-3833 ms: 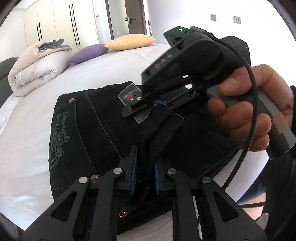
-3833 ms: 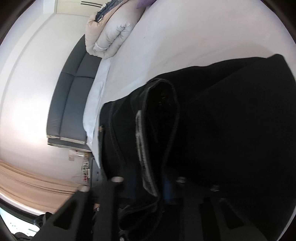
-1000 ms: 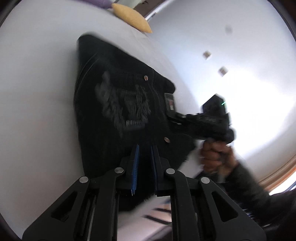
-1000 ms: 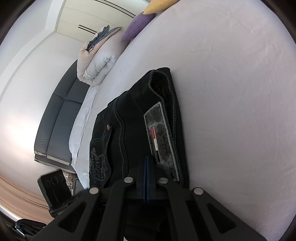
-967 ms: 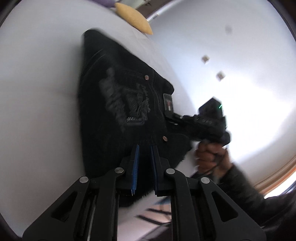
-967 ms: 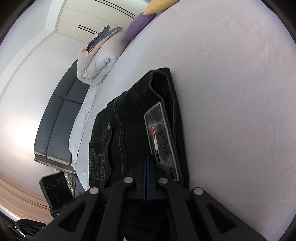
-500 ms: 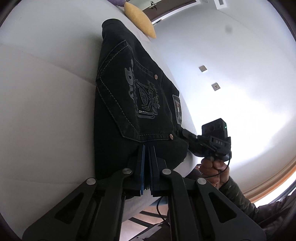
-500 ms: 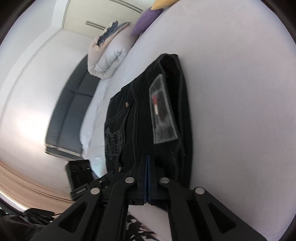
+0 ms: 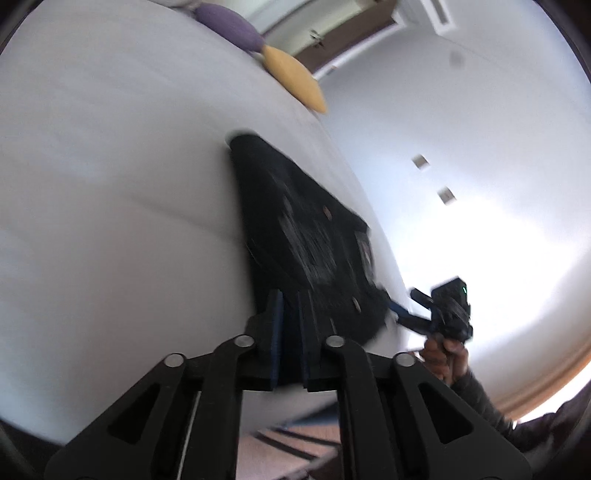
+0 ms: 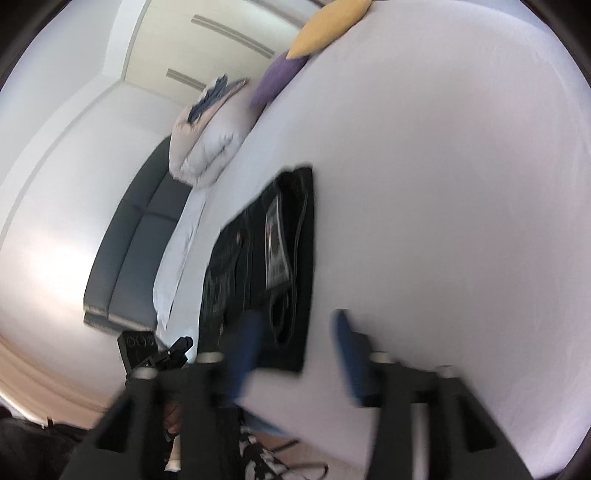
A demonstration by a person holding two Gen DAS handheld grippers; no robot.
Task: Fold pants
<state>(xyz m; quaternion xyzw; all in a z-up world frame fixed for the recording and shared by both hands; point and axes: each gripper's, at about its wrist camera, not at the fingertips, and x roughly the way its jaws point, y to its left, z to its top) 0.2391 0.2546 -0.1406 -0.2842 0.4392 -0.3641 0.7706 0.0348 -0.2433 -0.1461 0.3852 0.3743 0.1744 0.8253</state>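
White bed (image 9: 110, 184) fills most of both views; sheet smooth w/ one long crease. Far end: rolled pale duvet (image 10: 207, 147) at the far left corner w/ a blue folded item on top, purple pillow (image 10: 275, 79) next to it, yellow pillow (image 10: 325, 27) further right. Left of the bed, a dark grey sofa (image 10: 136, 240) along the wall. Cupboard doors at the far wall.

Black pants (image 10: 273, 254) lie folded into a compact slab near the bed's near edge, flat on the sheet, grey waistband label up & a pale printed pocket design beside it. Both views are motion-blurred, so stitching detail can't be read.

Right gripper (image 10: 295, 350): jaws have just been opening & now stand wide apart, blue pads clear of the cloth. The left pad sits over the near corner of the pants, the right pad over bare sheet; nothing pinched. Seen from the left wrist cam, this gripper (image 9: 410, 306) is at the near right corner of the pants, a hand (image 9: 447, 354) on its grip, dark sleeve behind.

Left gripper (image 9: 290, 325): jaws have just parted slightly, only a narrow slot btw the blue pads. Near left edge of the pants is right at the tips; blur hides whether cloth is still in the slot – can't tell. In the right wrist cam it (image 10: 184, 345) shows at the bed's near left edge.
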